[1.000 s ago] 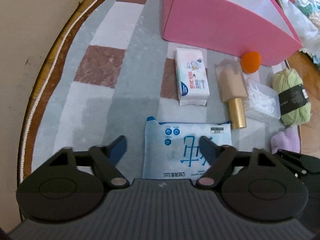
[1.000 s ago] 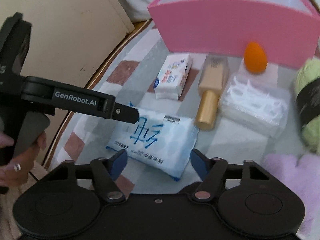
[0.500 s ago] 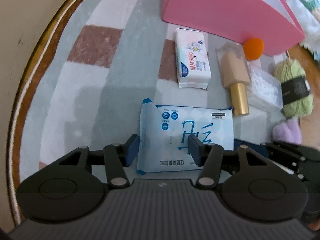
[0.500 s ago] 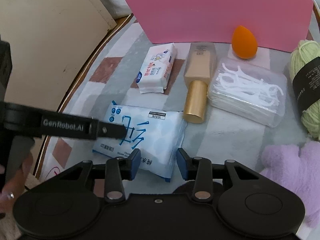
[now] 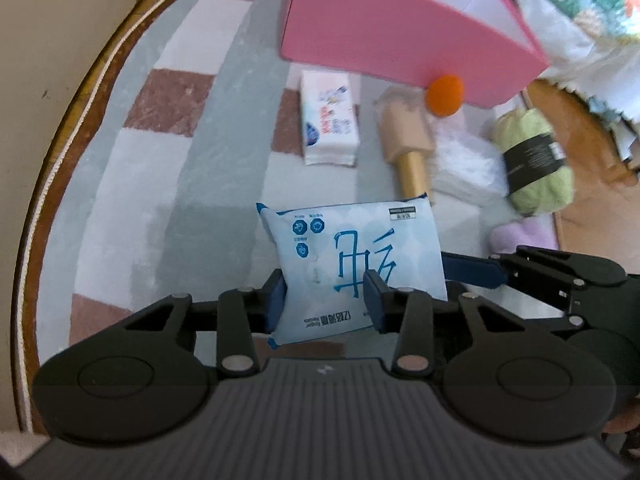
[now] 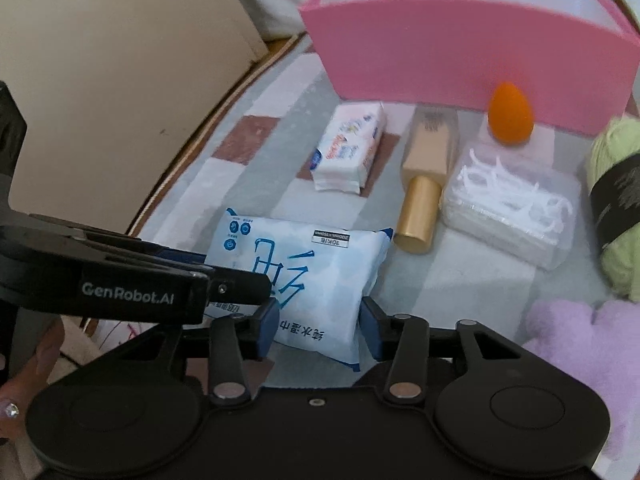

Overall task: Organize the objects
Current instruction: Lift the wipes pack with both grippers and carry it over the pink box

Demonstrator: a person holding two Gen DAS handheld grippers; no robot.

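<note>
So the wet wipes pack (image 5: pixel 356 268) is pinched from two sides right now. My left gripper (image 5: pixel 325 300) is angled steeply down at it with the jaws clamped on its near left part; they've just been closing in. My right gripper (image 6: pixel 318 324) is tilted down too, and its jaws sit around the pack's near corner. They've just been opening a bit, and both pads look like they're touching the plastic, so I'd call that grasping the pack as well. In the right wrist view the left gripper's arm reaches in from the left, with a bit of the person's hand (image 6: pixel 24 364) showing under it.

The pack is on the checked rug (image 5: pixel 160 184), near end lifted a little, closest to me of all the stuff.

Count of what's past it, one of each: one small tissue pack (image 6: pixel 352 146), one beige bottle with a gold cap (image 6: pixel 426 176) lying on its side, one clear box of floss picks (image 6: pixel 508 204), one orange makeup sponge (image 6: pixel 510 114), one green yarn ball (image 6: pixel 618 200), one fluffy purple thing (image 6: pixel 584 348), and one pink box (image 6: pixel 460 52) behind them.
</note>
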